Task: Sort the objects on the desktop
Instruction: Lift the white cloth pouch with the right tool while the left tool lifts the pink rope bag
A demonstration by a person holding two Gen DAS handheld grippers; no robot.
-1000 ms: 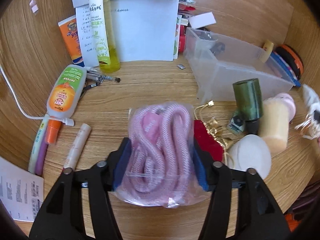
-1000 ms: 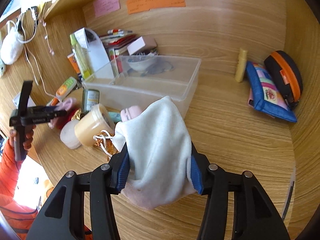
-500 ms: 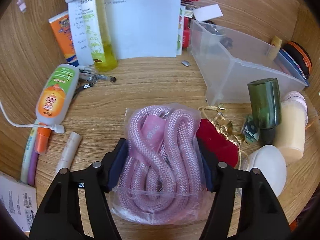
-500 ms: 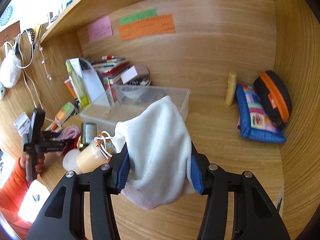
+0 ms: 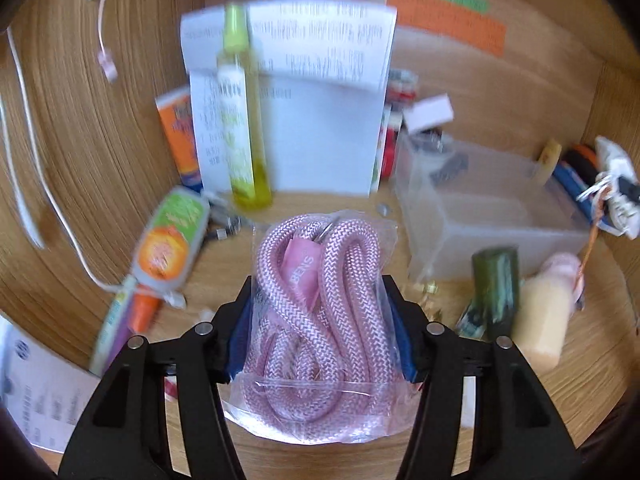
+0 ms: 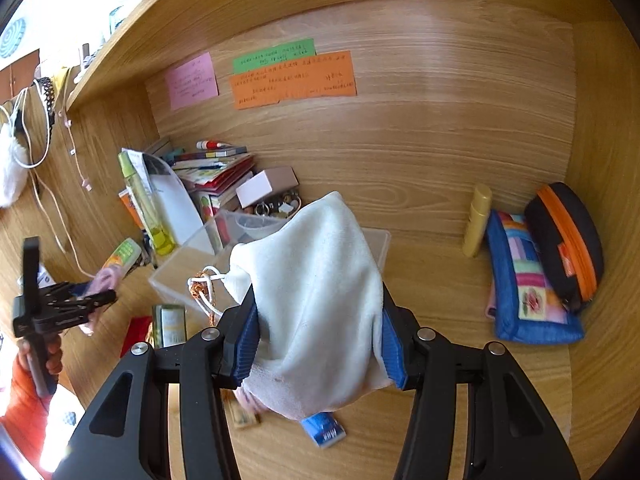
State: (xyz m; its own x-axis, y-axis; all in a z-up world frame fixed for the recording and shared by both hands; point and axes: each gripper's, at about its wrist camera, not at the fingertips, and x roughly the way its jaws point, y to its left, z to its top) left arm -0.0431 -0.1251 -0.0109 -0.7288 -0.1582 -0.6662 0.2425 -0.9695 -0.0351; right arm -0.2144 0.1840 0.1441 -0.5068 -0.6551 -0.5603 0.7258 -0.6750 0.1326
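My left gripper (image 5: 318, 312) is shut on a clear bag of pink rope (image 5: 320, 300) and holds it lifted above the wooden desk. It shows from the side in the right wrist view (image 6: 80, 300). My right gripper (image 6: 318, 312) is shut on a white drawstring pouch (image 6: 320, 292) with an orange and white cord, held up in the air; the pouch also shows at the right edge of the left wrist view (image 5: 616, 200). A clear plastic bin (image 5: 480, 216) stands on the desk behind, also in the right wrist view (image 6: 192, 264).
A yellow-green bottle (image 5: 240, 120), papers (image 5: 320, 92), an orange-green tube (image 5: 168, 248), a dark green bottle (image 5: 496, 288) and a cream jar (image 5: 544, 316) crowd the desk. A blue patchwork pouch (image 6: 528, 280), a black-orange case (image 6: 564, 240) and a gold tube (image 6: 476, 220) sit at right.
Both grippers have risen with their loads. The left wrist view has tilted up toward the back wall; the pouch has lifted clear of the jar and the bin.
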